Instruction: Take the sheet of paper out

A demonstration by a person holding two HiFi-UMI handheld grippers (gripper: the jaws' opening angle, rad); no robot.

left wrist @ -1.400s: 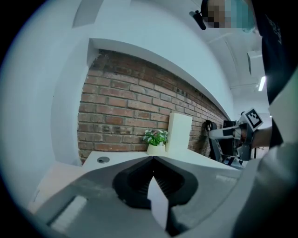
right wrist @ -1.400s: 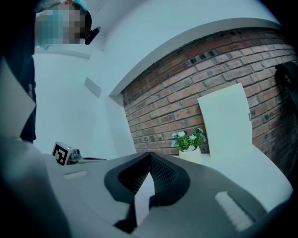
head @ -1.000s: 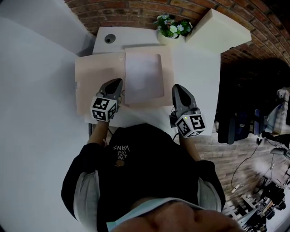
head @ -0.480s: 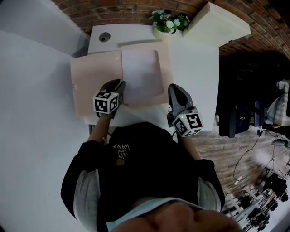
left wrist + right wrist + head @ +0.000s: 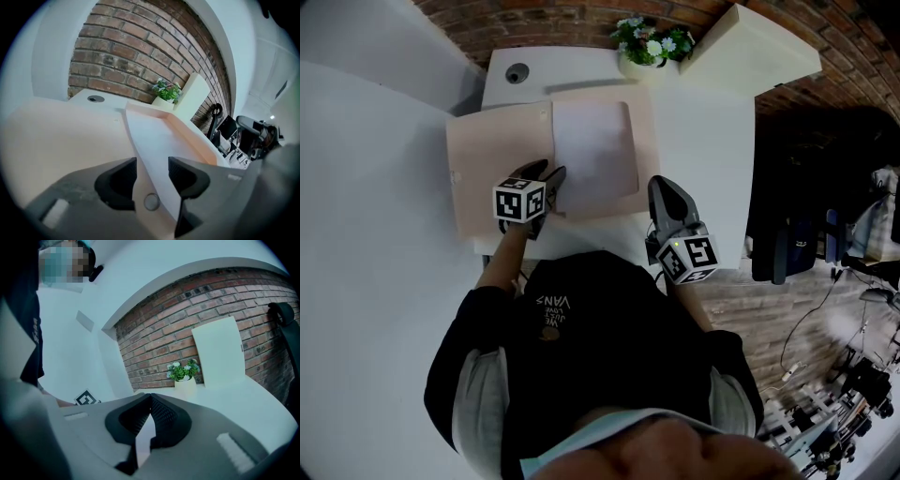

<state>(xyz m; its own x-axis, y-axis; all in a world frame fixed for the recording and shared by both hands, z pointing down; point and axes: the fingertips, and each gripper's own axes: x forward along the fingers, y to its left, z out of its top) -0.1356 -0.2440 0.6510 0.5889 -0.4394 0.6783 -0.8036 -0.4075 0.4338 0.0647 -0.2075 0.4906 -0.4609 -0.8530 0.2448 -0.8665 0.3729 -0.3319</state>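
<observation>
Left gripper [image 5: 548,178] is hanging over the near edge of an open beige folder [image 5: 497,164], pointing steeply down. Its jaws have just been opening and are now standing wide apart. In the left gripper view the gap between them is showing the folder's fold line and a small round stud [image 5: 151,201], and the pads are pressing on nothing. Right gripper [image 5: 661,183] is resting just beside the folder's near right corner, with its jaws fully together and nothing between them.

The sheet of paper [image 5: 595,150] is lying flat on the right half of the folder. It is looking paler than the folder, almost white with a faint lilac tint, unmarked and uncreased. A beige border is framing it on the far, right and near sides, and its left edge is running along the fold. The left flap is lying open and bare.

The folder is occupying the left part of a white surface [image 5: 703,141], which is carrying a round cable hole [image 5: 518,72] at its far left corner. A small potted plant [image 5: 652,47] with white flowers is standing at the far edge, and a cream board [image 5: 750,52] is leaning beside it against a red brick wall [image 5: 581,23]. The person's black top [image 5: 581,347] is filling the lower part of the head view.
</observation>
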